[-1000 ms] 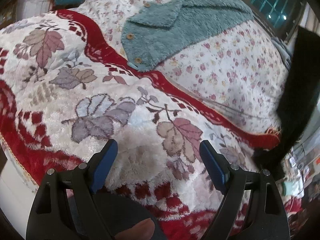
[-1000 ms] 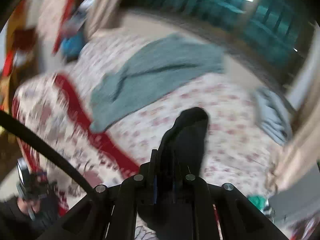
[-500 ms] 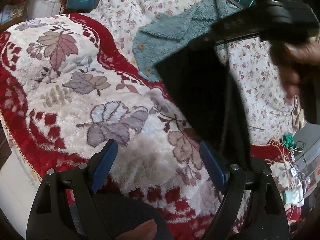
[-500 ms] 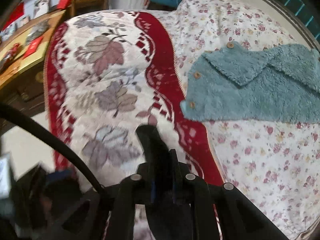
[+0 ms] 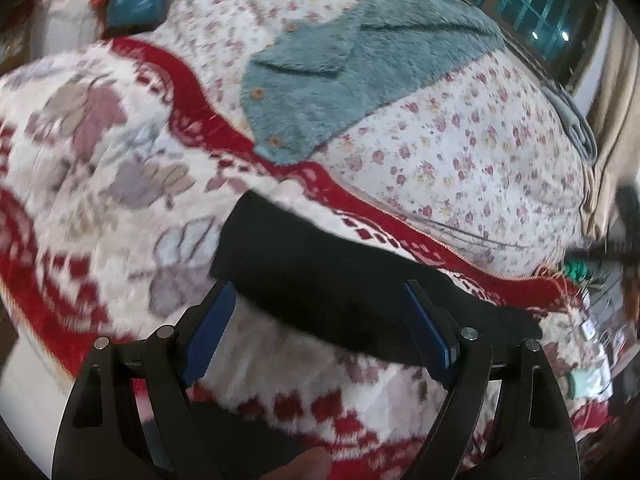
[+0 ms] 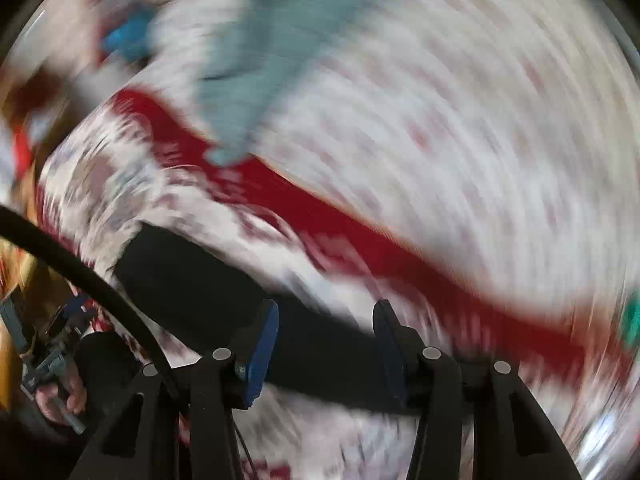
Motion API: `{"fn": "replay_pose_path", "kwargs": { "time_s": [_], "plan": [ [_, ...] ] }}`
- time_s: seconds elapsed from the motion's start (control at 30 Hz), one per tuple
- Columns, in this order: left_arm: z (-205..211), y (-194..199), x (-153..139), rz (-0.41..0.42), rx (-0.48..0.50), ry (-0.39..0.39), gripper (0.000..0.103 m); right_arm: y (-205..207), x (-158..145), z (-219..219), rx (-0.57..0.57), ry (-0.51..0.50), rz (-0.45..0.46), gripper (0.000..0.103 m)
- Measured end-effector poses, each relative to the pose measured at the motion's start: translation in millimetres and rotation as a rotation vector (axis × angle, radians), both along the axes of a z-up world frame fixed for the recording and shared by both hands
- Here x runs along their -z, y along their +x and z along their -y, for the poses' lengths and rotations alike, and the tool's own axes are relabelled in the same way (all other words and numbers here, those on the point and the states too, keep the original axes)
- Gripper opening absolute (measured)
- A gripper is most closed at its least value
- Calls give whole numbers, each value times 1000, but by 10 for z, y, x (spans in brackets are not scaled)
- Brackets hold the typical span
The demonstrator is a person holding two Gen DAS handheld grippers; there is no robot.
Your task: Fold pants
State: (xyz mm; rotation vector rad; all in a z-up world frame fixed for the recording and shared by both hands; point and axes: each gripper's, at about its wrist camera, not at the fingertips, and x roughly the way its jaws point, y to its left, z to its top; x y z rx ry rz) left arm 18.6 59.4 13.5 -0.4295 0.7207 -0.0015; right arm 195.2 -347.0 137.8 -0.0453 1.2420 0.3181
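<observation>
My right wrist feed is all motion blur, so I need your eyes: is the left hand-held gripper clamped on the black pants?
Observer: No. The left hand-held gripper is open, with its fingers wide apart over the black pants.
Operator: Does the teal thing touch the pants?
Observer: No. The teal fleece cardigan lies apart from them, on the floral quilt.
Operator: Any fastenings on it?
Observer: Wooden buttons run along its edge.

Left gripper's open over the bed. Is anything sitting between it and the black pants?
Nothing visible does. The black pants lie flat on the red leaf-pattern blanket, directly ahead of the left gripper, whose jaws stand wide apart. The teal fleece garment lies farther back on the floral quilt, apart from the pants.
</observation>
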Motion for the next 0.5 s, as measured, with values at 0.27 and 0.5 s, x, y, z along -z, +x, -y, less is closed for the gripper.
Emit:
{"fn": "replay_pose_path", "kwargs": {
  "time_s": [0.27,0.5],
  "plan": [
    [391,722,138,-42,78,4,84,-271,1288,1879,587,269,-153,47],
    [304,791,416,-150,121,-159,85,-52,1906,2263,739,438,-73,26]
  ]
}}
